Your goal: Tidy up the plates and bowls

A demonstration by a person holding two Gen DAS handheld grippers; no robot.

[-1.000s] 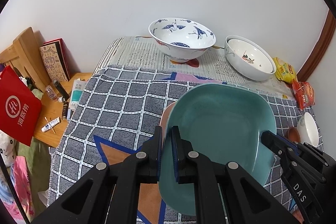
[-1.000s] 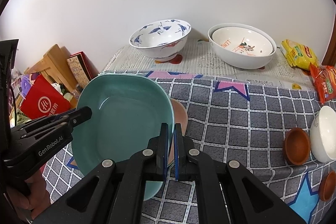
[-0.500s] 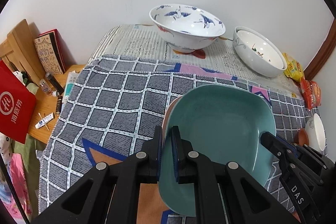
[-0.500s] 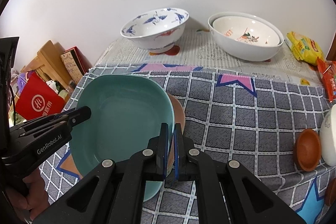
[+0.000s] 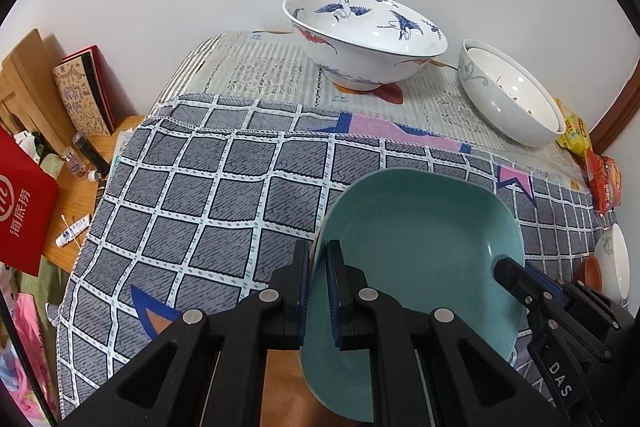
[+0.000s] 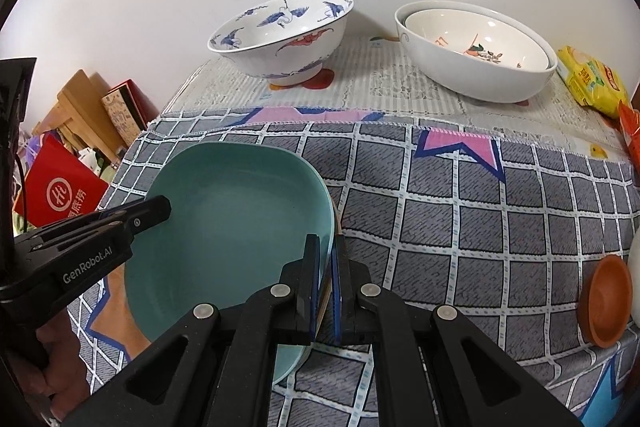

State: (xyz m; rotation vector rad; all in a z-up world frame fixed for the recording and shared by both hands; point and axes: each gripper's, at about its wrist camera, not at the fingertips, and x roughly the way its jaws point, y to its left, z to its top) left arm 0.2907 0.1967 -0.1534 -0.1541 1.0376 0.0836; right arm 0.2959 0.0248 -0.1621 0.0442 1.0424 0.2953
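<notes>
Left wrist view: the left gripper [image 5: 318,267] pinches the teal plate [image 5: 420,251] by its 9 o'clock rim, jaws narrow. The right gripper [image 6: 326,267] clamps the opposite rim at 3 o'clock. At 12 o'clock stand a crane-painted bowl [image 5: 366,39] and white nested bowls [image 6: 476,51] on the checked cloth [image 5: 224,187].

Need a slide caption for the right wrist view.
Both hand-held grippers clamp the teal plate over the checked cloth.

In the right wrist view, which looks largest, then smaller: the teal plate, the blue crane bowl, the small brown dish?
1. teal plate, though it is nearest to the camera
2. blue crane bowl
3. small brown dish, clearly the smallest
</notes>
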